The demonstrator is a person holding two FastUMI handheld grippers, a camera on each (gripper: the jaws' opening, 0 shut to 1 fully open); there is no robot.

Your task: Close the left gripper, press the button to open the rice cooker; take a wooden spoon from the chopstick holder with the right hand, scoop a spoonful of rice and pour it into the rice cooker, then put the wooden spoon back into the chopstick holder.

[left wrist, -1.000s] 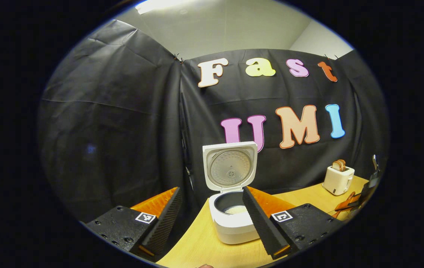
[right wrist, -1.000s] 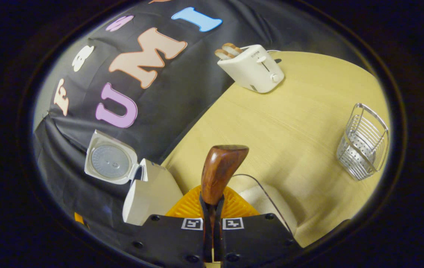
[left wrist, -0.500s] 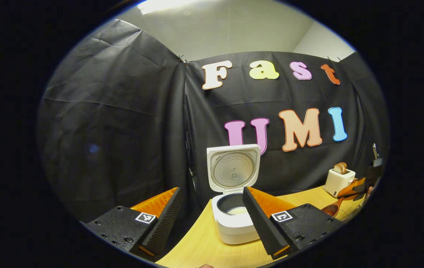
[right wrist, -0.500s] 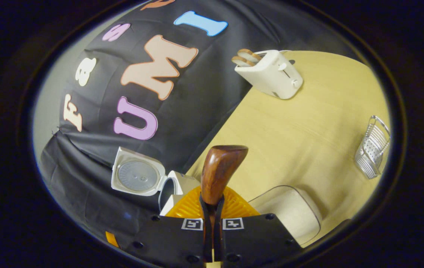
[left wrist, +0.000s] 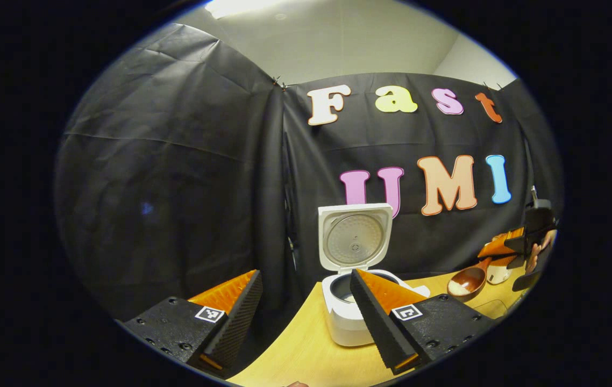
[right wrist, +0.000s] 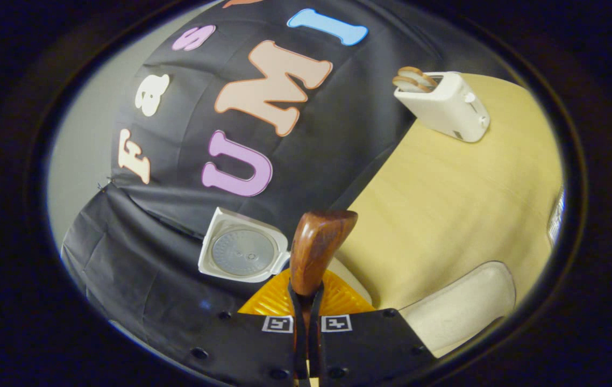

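The white rice cooker [left wrist: 350, 317] stands open on the wooden table, its lid [left wrist: 356, 236] upright and a little rice in the pot. My left gripper [left wrist: 306, 322] is open, with nothing between its fingers, low in front of the cooker. In the left gripper view the wooden spoon [left wrist: 467, 280] hangs to the right of the cooker, rice in its bowl, held by my right gripper [left wrist: 499, 255]. In the right gripper view my right gripper [right wrist: 306, 301] is shut on the wooden spoon [right wrist: 317, 250], which hides part of the rice cooker [right wrist: 351, 277] and sits beside its lid [right wrist: 241, 252].
A clear container of rice [right wrist: 462, 306] lies on the table [right wrist: 446, 204] just right of my right gripper. A white toaster [right wrist: 443, 105] with bread stands at the back. The wire chopstick holder [right wrist: 556, 215] is a sliver at the right edge.
My right gripper has carried the spoon from the rice container toward the cooker, with rice in its bowl. The chopstick holder has slid to the view's edge. The left gripper drifted slightly, still open.
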